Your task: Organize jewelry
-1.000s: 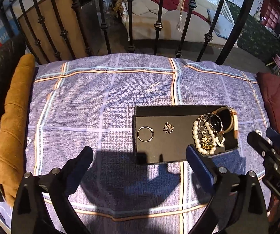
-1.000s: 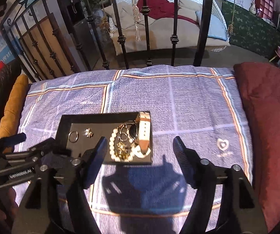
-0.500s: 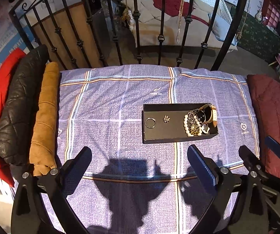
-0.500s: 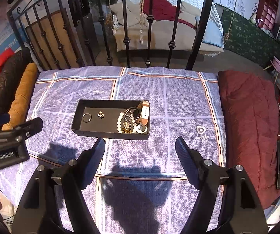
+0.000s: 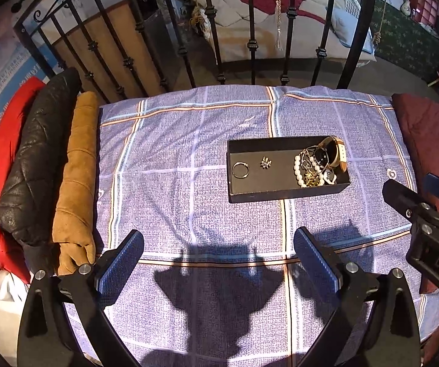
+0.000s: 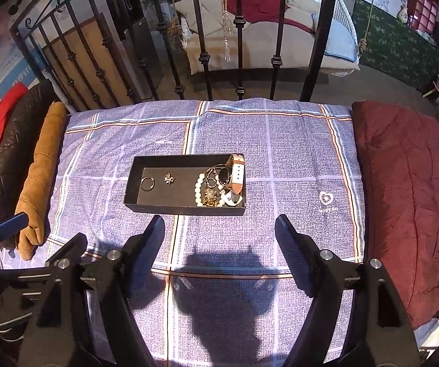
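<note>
Left wrist view: the left claw (image 5: pixel 217 258) is hanging wide and empty above the plaid bedspread (image 5: pixel 170 183), nearer the black tray (image 5: pixel 280 194) than half a second ago. The tray is lying beyond the claw, to the right. Inside it, a ring (image 5: pixel 240 169) is sitting at the left end, a small brooch (image 5: pixel 265 162) just right of it, and a pearl bracelet (image 5: pixel 298 171) tangled with a watch (image 5: pixel 335 153) at the right end. The right claw (image 5: pixel 418 195) is showing at the tray's right.

Right wrist view: the right claw (image 6: pixel 219 241) is hovering wide and empty, just short of the tray's (image 6: pixel 182 209) near wall; the tray is appearing larger than before. A maroon quilt (image 6: pixel 402 183) is lying right of the tray.
</note>
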